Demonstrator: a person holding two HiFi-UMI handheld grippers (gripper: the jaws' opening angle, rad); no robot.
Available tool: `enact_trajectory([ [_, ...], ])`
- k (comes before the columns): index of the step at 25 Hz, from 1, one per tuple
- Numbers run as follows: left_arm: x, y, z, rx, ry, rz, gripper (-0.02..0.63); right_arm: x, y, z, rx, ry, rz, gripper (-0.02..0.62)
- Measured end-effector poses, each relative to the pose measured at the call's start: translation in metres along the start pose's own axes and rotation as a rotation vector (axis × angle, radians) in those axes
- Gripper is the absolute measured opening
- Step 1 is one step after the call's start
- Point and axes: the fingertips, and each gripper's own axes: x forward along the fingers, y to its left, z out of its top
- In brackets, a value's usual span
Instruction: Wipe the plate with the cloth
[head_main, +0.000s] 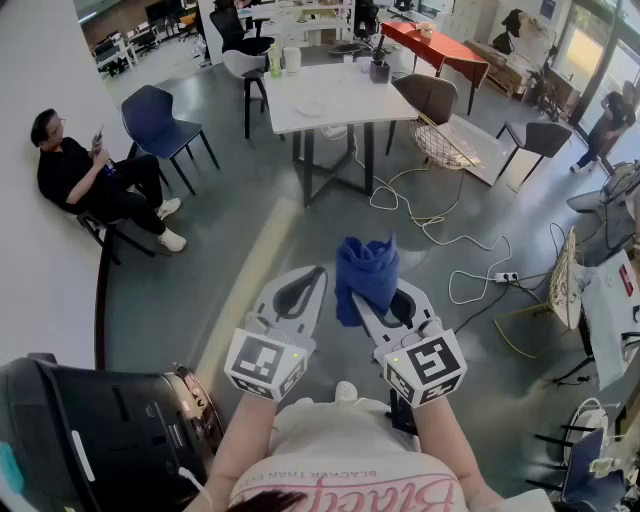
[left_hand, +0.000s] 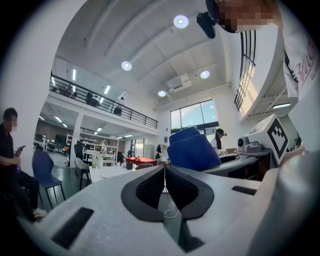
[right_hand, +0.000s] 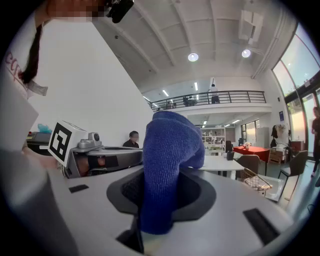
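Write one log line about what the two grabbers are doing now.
left gripper: shut, empty | right gripper: shut on blue cloth | both: held level over the floor | wiping: not under way

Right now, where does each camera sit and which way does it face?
Head view: on the person's head, looking steeply down at the floor; both forearms, the left claw and the right claw show.
Left gripper view: on the shut left claw, facing level across the hall; shirt at right.
Right gripper view: on the right claw, shut on the blue cloth; shirt at left.
Shared: all three show the white table and the seated person; each gripper view shows the other claw.
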Motion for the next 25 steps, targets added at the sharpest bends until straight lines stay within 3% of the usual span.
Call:
enact_trajectory([
  [15,0.039,-0.023,-0.015,0.002,0.013,0.057,0.006,-0.010,-0.044,-0.014,0.017,-0.006,0.041,0.114],
  [25,0.085,0.026,-0.029,-0.020,0.035,0.066,0.006,0.048,-0.075,-0.016,0.034,0.024,0.054,0.115],
])
